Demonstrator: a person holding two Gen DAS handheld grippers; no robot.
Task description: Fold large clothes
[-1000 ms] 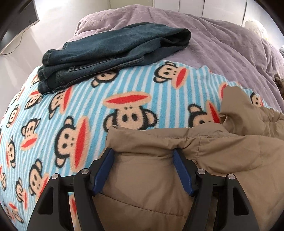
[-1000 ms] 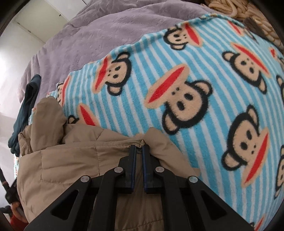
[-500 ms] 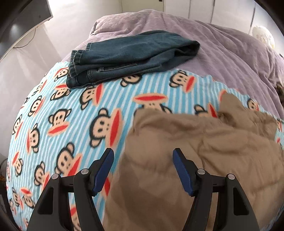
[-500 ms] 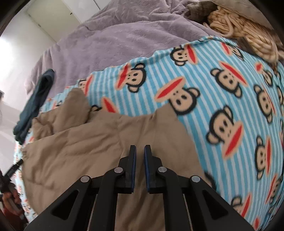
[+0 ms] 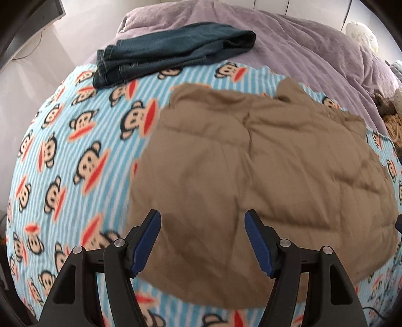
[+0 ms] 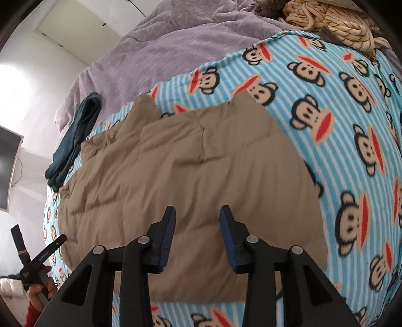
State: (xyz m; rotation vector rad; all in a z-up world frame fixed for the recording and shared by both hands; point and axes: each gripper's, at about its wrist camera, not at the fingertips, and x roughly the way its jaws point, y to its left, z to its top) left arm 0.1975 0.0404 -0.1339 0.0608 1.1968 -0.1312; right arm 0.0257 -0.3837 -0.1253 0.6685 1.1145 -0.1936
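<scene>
A tan quilted jacket (image 5: 263, 163) lies folded flat on the blue striped monkey-print blanket (image 5: 75, 156); in the right wrist view the jacket (image 6: 181, 171) fills the middle. My left gripper (image 5: 203, 222) hovers above the jacket's near left part, jaws wide and still opening, nothing between them. My right gripper (image 6: 197, 218) hangs over the jacket's near edge, its jaws opening with only air between the blue pads. Neither touches the cloth.
Folded dark jeans (image 5: 170, 52) lie at the blanket's far edge on a purple duvet (image 5: 301, 45). A coil of cream rope (image 6: 326, 22) sits at the far right. A person's hand (image 6: 40, 289) holds the other gripper's handle at the lower left.
Both grippers let go of the jacket's far edge and drew back and upward. The right jaws went from shut to parted; the left widened. The jacket now lies flat.
</scene>
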